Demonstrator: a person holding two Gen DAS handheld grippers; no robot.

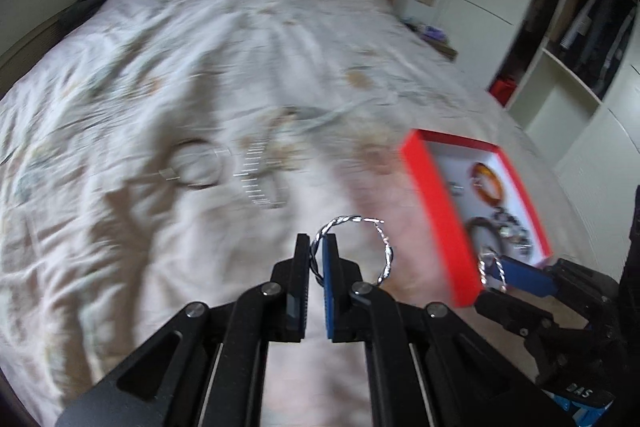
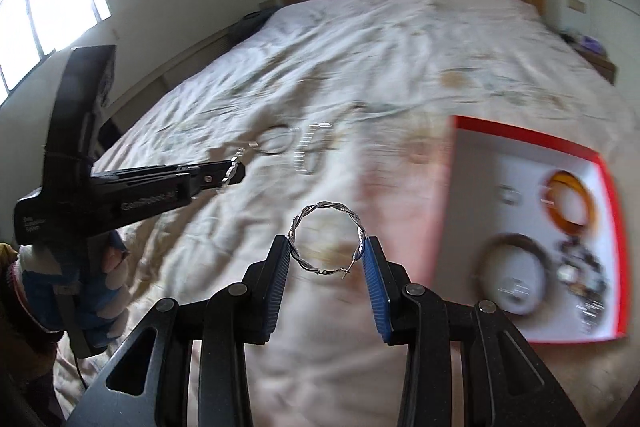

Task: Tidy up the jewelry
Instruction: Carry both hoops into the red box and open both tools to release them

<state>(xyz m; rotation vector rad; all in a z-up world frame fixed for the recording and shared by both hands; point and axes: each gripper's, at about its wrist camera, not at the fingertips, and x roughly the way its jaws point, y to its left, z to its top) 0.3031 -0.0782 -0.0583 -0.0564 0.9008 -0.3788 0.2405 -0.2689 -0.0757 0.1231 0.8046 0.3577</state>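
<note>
We see the left gripper [image 1: 318, 251] clenched almost fully on a twisted silver hoop earring [image 1: 352, 247]; its jaws pinch the hoop's left edge, and the rest of the ring stands free to the right above the pale, rumpled bedspread [image 1: 160, 75]. In the right wrist view this tool's black body carries white lettering, too blurred for us to read with certainty, and a gloved hand [image 2: 96, 291] holds its handle.

Further right, the right gripper [image 2: 326, 255] stands part open, grasping a second twisted hoop earring [image 2: 326, 241] across its width, each blue pad pressed against one side of the ring, the clasp at the bottom.

On the bedspread beyond the tongs lie more blurred silver pieces [image 1: 224, 167]. To the right sits the red box [image 2: 560, 139] with a white interior, holding an amber bangle [image 2: 570, 201], a dark bangle [image 2: 510, 279] and a dark beaded piece [image 2: 580, 267]. The smaller items there are too blurred to tell.
</note>
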